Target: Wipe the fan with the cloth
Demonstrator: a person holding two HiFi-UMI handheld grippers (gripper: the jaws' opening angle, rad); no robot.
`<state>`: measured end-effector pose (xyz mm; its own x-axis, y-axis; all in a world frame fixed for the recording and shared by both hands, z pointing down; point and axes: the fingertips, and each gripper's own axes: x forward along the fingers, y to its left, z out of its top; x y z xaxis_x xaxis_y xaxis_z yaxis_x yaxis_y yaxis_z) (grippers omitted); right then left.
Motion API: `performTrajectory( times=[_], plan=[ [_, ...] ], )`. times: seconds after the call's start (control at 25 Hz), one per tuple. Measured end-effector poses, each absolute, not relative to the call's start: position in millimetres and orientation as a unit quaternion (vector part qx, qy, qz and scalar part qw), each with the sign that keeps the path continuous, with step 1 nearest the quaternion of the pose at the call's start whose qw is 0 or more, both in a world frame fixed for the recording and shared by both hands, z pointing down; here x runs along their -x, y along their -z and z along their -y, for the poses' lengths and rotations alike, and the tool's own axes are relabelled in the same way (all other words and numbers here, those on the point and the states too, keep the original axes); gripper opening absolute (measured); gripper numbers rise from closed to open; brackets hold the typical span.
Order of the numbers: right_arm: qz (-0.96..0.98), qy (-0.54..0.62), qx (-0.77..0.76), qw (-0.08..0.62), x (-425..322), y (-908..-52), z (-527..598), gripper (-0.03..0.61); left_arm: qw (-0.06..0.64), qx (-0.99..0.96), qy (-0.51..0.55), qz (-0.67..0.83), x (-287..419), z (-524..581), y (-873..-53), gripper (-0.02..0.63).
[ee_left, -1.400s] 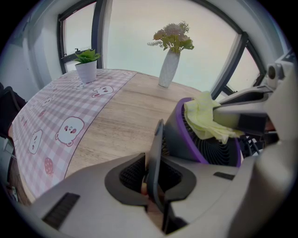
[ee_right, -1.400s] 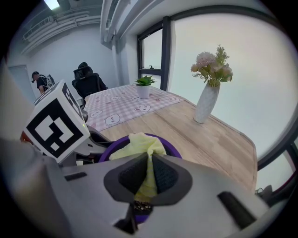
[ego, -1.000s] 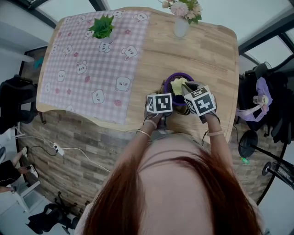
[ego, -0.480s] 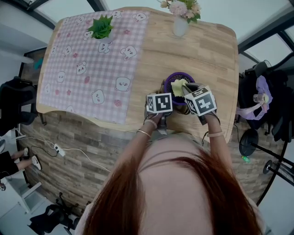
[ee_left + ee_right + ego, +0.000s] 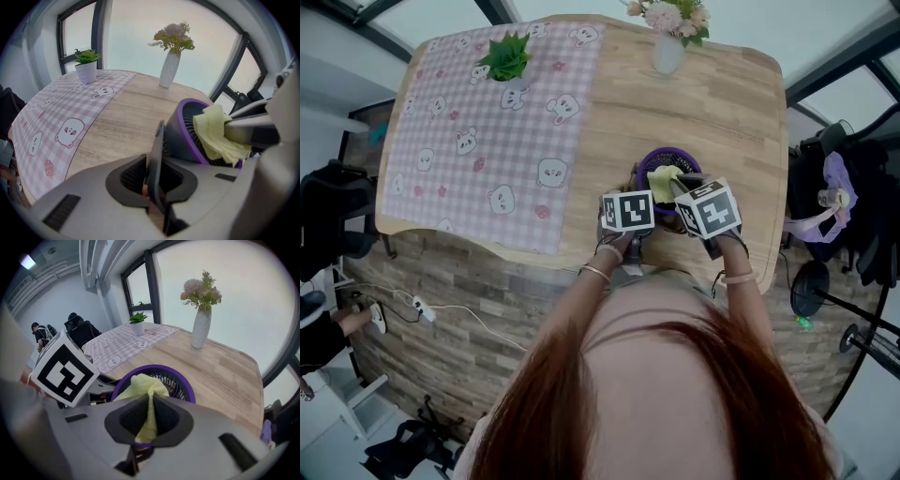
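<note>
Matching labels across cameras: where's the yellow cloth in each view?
Head view: cloth just right of centre, on the fan.
Left gripper view: right of centre, draped over the fan's purple rim.
Right gripper view: lower centre, pinched between the jaws.
Shared landmark: the white vase, beyond the fan in all three.
</note>
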<state>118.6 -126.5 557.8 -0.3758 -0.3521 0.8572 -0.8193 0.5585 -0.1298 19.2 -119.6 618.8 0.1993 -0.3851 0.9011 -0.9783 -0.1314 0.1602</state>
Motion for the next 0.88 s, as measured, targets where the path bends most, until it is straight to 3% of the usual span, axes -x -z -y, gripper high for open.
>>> performTrajectory(
  times=[0.88],
  plan=[
    [0.788, -0.274, -0.365, 0.414, -97, -558, 119, 0.025, 0.410, -0.658, -0.365, 0.515, -18, 117, -619, 0.046]
  ],
)
